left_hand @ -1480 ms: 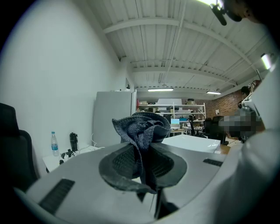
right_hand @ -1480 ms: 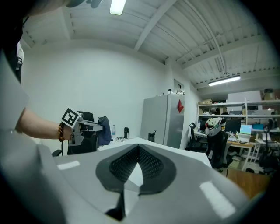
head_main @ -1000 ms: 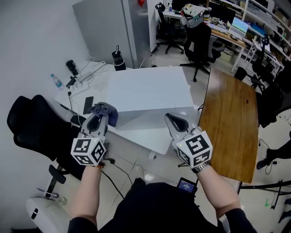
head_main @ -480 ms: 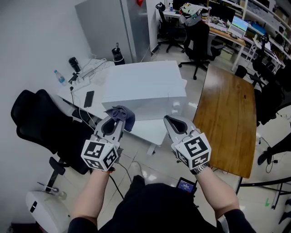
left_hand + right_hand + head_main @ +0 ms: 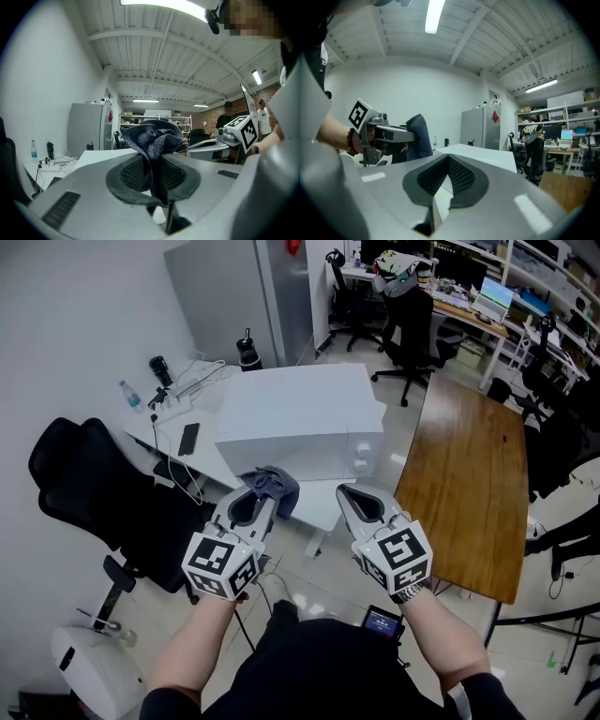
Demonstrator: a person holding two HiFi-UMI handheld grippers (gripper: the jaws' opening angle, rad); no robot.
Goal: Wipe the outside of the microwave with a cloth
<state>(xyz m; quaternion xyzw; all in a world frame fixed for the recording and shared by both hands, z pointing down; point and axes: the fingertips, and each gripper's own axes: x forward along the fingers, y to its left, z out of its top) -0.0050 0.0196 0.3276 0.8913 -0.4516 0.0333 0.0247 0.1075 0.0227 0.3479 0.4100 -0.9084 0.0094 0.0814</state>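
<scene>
Left gripper (image 5: 262, 499) jaws pinch the bunched cloth (image 5: 279, 486); right gripper (image 5: 349, 493) jaws are together, empty. Rubbed against the microwave (image 5: 300, 413), the cloth could slip loose.

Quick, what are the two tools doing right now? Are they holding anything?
The left tool is closed on the cloth.
The right tool is closed, holding nothing.

No legible text, label or number in view.
</scene>
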